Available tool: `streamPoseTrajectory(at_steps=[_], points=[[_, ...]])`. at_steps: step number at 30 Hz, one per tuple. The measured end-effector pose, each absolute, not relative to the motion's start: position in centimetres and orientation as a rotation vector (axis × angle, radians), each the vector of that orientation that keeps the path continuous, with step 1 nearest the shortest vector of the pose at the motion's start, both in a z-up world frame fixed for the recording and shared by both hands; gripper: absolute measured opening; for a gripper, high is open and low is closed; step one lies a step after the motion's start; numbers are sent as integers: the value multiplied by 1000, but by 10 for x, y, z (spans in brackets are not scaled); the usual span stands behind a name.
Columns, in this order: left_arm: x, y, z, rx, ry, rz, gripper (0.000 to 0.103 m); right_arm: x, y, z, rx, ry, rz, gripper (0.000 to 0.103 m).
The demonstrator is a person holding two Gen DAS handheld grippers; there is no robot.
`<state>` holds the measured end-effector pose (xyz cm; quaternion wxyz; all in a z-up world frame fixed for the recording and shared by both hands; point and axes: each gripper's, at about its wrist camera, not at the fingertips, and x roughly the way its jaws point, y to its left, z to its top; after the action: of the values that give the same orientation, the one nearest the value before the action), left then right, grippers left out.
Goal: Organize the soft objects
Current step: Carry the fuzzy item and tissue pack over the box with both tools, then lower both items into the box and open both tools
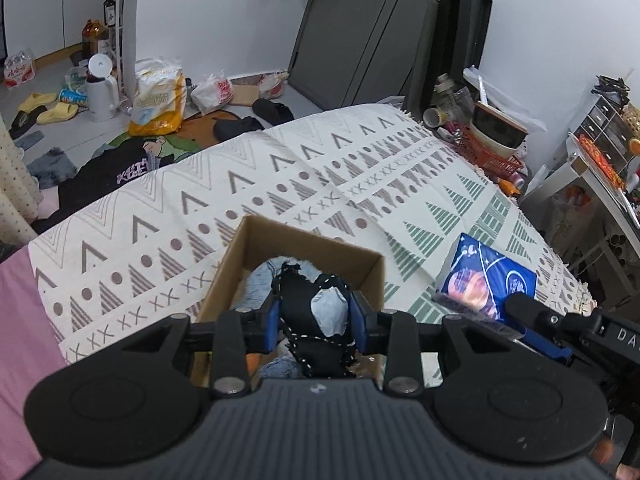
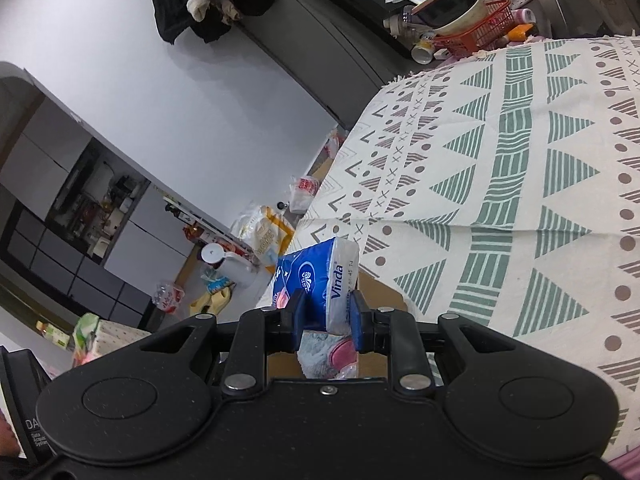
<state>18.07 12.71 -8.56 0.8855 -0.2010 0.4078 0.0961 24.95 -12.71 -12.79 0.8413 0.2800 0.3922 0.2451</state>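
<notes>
Left wrist view: left gripper (image 1: 316,318) hangs over an open cardboard box (image 1: 304,246) on a patterned bedspread (image 1: 224,184), blue pads clamped on a black fabric item with a grey patch and white-flecked cord (image 1: 310,304); item sits right above the box opening, with bluish soft things (image 1: 262,280) already inside. Only this view shows the floor clutter to the left: yellow slippers (image 1: 48,108), white kettle (image 1: 102,88), yellow-white bag (image 1: 160,96), and a black garment (image 1: 116,174) with partly legible pale lettering. To the right, the blue tissue pack (image 1: 486,284) is held up by the right gripper (image 1: 532,328) beside the box, tilted. Right wrist view: camera rolled hard, room slanted; right gripper (image 2: 326,318) fingers closed on the pack (image 2: 320,276), "Vinda" readable on its white end plus small printed digits. Below the fingers this view shows cardboard (image 2: 376,288) and a light-blue fuzzy item with a pink patch (image 2: 324,354). Red basket (image 2: 480,28) with a bowl sits past the bed's far edge. Gripper body reads "DA", rest cut off.
</notes>
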Motion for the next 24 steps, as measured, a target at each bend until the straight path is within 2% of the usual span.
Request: streamPoseTrajectory(at_steps=[13,15,16,24], points=[[180,149,-119,-479,900,217,35,256,-82,-144,486,873,476,23],[181,151,-123,-488,909,217,35,258,-75,-147,458,874,465,24],[181,152,-126,-490,912,219,35,259,-71,-149,446,879,467,28],[182,162,-143,-510,947,243,35,257,-62,-153,434,898,467,29]])
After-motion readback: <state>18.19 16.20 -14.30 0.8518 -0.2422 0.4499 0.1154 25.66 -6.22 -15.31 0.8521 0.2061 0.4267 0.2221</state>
